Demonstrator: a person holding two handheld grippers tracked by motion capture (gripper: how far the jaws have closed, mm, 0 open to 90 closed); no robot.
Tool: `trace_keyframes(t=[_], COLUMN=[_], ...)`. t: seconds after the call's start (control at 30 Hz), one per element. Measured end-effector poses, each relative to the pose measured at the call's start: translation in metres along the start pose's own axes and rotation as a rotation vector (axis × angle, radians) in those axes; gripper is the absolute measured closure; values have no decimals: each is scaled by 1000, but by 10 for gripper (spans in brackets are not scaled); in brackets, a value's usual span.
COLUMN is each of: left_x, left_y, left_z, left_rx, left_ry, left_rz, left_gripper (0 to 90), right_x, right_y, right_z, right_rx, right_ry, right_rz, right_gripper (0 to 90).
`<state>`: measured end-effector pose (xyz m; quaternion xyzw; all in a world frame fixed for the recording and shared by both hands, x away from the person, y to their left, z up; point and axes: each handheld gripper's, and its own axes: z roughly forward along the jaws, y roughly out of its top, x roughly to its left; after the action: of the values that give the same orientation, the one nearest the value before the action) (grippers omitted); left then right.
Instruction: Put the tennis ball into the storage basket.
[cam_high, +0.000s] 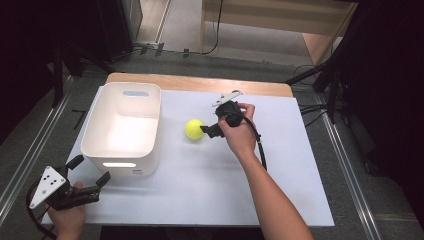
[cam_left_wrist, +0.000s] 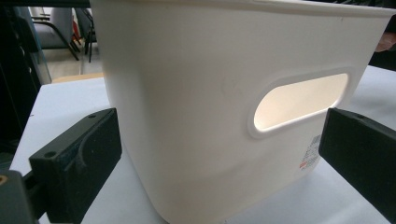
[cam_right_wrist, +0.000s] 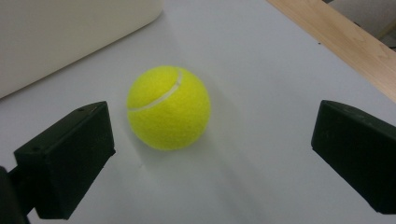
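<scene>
A yellow tennis ball (cam_high: 194, 129) lies on the white-covered table (cam_high: 200, 190), just right of a white plastic bin (cam_high: 122, 127). My right gripper (cam_high: 209, 125), held in a hand, is open right beside the ball on its right. In the right gripper view the ball (cam_right_wrist: 168, 107) rests on the table a little ahead of the two spread jaws, untouched; the right gripper (cam_right_wrist: 215, 140) holds nothing. My left gripper (cam_high: 90, 170) is open at the table's near left corner, facing the bin's handle slot (cam_left_wrist: 299, 100). The left gripper (cam_left_wrist: 219, 158) is empty.
The bin (cam_left_wrist: 210, 93) looks empty from above and takes up the table's left side. A strip of bare wood (cam_high: 200, 84) runs along the far edge. Cables and dark stands surround the table on the floor.
</scene>
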<state>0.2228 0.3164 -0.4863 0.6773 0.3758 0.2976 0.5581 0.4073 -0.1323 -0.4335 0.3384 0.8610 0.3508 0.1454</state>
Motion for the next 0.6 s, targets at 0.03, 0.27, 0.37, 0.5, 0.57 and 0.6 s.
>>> trace_keyframes(t=[0.03, 0.27, 0.37, 0.5, 0.57, 0.6], left_x=[0, 0, 0, 0, 0, 0], left_y=[0, 0, 0, 0, 0, 0], left_z=[0, 0, 0, 0, 0, 0], left_rx=[0, 0, 0, -1, -1, 0], left_ry=[0, 0, -1, -2, -1, -1], left_rz=[0, -1, 0, 0, 0, 1], left_gripper=[0, 0, 0, 0, 0, 0], right_x=[0, 2, 2, 3, 4, 5], right_y=[1, 5, 6, 7, 8, 9], right_z=[1, 9, 14, 21, 23, 25], right_rx=[-1, 30, 42, 63, 79, 85], right_ry=[5, 32, 44, 57, 65, 68], right_rz=[-7, -20, -18, -25, -35, -43], right_gripper=[0, 0, 0, 0, 0, 0])
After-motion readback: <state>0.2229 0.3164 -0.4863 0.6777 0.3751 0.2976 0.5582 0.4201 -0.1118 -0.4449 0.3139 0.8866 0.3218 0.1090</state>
